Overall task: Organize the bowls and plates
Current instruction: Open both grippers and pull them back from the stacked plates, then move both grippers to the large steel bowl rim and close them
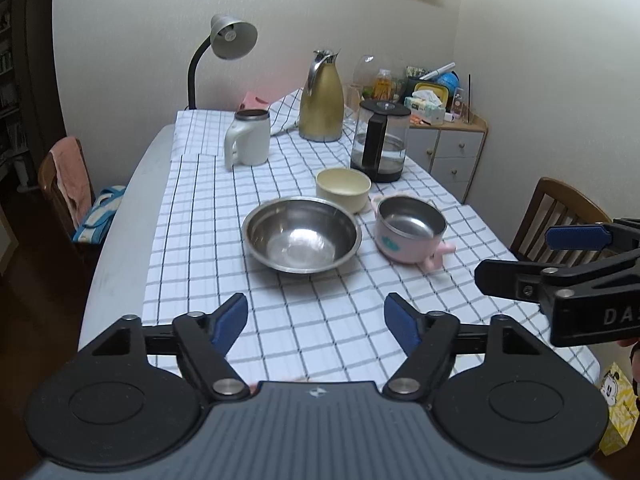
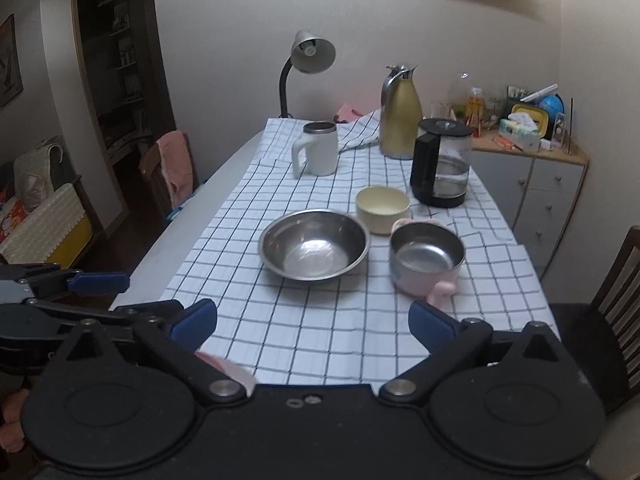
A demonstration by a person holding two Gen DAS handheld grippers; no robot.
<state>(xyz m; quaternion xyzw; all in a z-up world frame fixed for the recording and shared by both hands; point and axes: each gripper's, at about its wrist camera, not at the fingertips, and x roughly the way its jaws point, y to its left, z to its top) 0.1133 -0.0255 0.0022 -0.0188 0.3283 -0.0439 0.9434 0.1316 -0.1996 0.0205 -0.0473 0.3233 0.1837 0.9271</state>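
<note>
Steel catches the eye first from our left wrist: the steel bowl [image 1: 302, 234] sits mid-cloth, the cream bowl [image 1: 343, 189] just behind it and the pink bowl [image 1: 412, 229] just to its right, all three upright and none nested. Our left gripper [image 1: 316, 320] hangs above the near edge of the checked cloth [image 1: 192, 248] with its jaws apart and nothing between them. Our right gripper [image 1: 532, 258] shows at the right edge, also empty.

From our right wrist, the same three bowls lie ahead: steel bowl [image 2: 314, 244], cream bowl [image 2: 383, 208], pink bowl [image 2: 427, 258]. Our right gripper [image 2: 313, 326] stands wide open over bare cloth, holding nothing.

We judge that nesting comes next. We should pinch a small bowl by its rim, lift it clear, centre it over the steel bowl and lower it gently, steering clear of the kettle [image 2: 442, 162].
</note>
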